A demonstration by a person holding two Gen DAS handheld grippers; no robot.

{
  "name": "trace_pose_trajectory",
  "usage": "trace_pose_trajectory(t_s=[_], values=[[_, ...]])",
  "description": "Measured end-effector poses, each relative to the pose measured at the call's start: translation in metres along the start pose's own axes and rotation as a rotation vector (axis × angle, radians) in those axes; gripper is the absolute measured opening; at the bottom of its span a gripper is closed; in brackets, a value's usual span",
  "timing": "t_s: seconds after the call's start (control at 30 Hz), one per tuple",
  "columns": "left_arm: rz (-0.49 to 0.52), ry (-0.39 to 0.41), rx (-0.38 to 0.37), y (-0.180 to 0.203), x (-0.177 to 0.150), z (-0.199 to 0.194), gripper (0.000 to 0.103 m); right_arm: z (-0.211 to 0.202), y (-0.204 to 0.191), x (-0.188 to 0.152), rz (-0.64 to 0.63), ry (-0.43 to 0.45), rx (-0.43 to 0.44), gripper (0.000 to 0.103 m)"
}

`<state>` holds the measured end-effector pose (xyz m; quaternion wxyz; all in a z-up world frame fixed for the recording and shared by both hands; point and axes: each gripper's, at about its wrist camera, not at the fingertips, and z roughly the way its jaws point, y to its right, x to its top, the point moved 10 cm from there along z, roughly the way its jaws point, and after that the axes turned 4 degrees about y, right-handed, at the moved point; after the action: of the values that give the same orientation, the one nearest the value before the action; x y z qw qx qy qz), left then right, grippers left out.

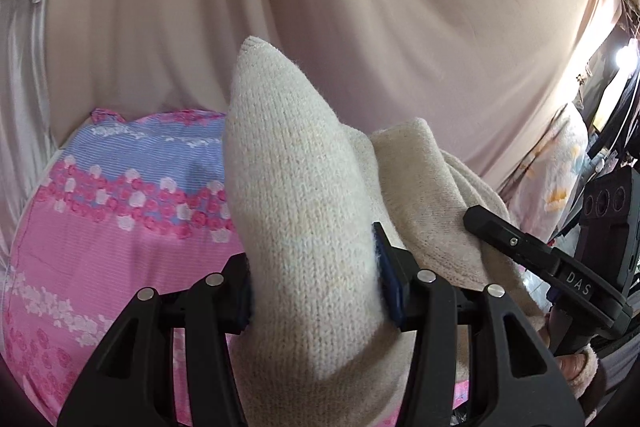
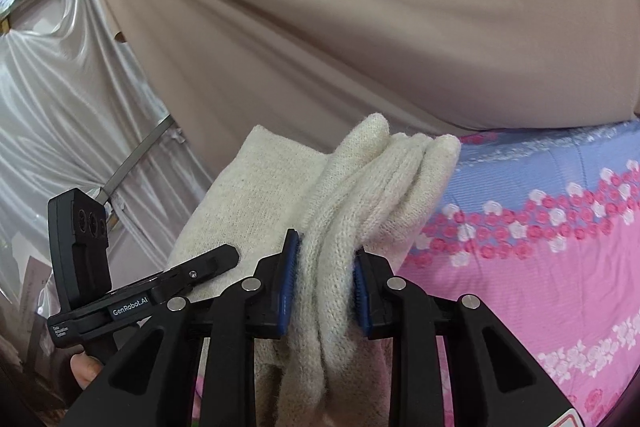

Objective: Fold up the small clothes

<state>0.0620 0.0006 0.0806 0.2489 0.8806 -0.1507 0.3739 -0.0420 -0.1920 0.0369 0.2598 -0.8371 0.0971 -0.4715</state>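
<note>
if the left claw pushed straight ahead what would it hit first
Likely the hanging beige curtain behind; the left claw already clamps the cream knitted sock, and depth is unclear.

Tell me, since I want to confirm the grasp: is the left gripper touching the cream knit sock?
Touching. The left wrist view shows the left gripper with both blue pads pressed against the sides of the cream knit sock, no gap.

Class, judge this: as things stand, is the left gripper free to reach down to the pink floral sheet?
Probably not: the left gripper is shut on the cream knit garment, which hangs between it and the pink floral sheet.
</note>
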Motion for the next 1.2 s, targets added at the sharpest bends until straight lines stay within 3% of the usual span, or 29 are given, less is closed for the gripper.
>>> trace_pose_trajectory(t_s=[0.1,0.27,0.33,0.37,0.4,0.43,0.53,0.57,0.63,0.7,0.8,1.0,1.13,1.2], values=[[0.003,0.025,0.007,-0.018,0.008,-0.012,0.048,0.01,-0.03,0.005,-0.034,0.009,0.047,0.014],[0.037,0.044,-0.005,-0.034,0.018,-0.018,0.049,0.045,-0.055,-0.001,-0.12,-0.038,-0.023,0.013],[0.067,0.047,0.085,-0.059,0.014,-0.006,0.05,0.073,-0.043,-0.02,-0.102,-0.114,-0.028,0.017],[0.069,0.032,0.143,-0.078,0.008,0.004,0.051,0.092,-0.024,-0.037,-0.114,-0.154,-0.08,0.018],[0.036,-0.014,0.201,-0.109,-0.006,0.018,0.051,0.107,-0.005,-0.054,-0.113,-0.195,-0.115,0.031],[-0.011,-0.067,0.245,-0.139,-0.025,0.034,0.051,0.122,0.017,-0.074,-0.1,-0.24,-0.154,0.05],[-0.148,-0.283,0.361,-0.236,-0.114,0.081,0.051,0.15,0.09,-0.147,0.012,-0.396,-0.301,0.053],[-0.22,-0.369,0.373,-0.268,-0.155,0.093,0.058,0.152,0.102,-0.166,0.064,-0.432,-0.311,0.052],[-0.406,-0.35,0.258,-0.287,-0.187,0.091,0.061,0.152,0.109,-0.19,0.14,-0.451,-0.276,0.052],[-0.591,-0.247,0.145,-0.295,-0.194,0.074,0.069,0.157,0.107,-0.2,0.176,-0.469,-0.25,0.052],[-0.583,-0.236,0.132,-0.295,-0.195,0.068,0.075,0.179,0.099,-0.214,0.245,-0.516,-0.191,0.059],[-0.504,-0.286,0.121,-0.287,-0.19,0.075,0.081,0.202,0.076,-0.24,0.334,-0.604,-0.153,0.06],[-0.552,-0.291,0.065,-0.3,-0.193,0.068,0.083,0.196,0.062,-0.25,0.346,-0.639,-0.123,0.06],[-0.6,-0.327,0.009,-0.301,-0.2,0.067,0.083,0.191,0.062,-0.258,0.42,-0.657,-0.101,0.061]])
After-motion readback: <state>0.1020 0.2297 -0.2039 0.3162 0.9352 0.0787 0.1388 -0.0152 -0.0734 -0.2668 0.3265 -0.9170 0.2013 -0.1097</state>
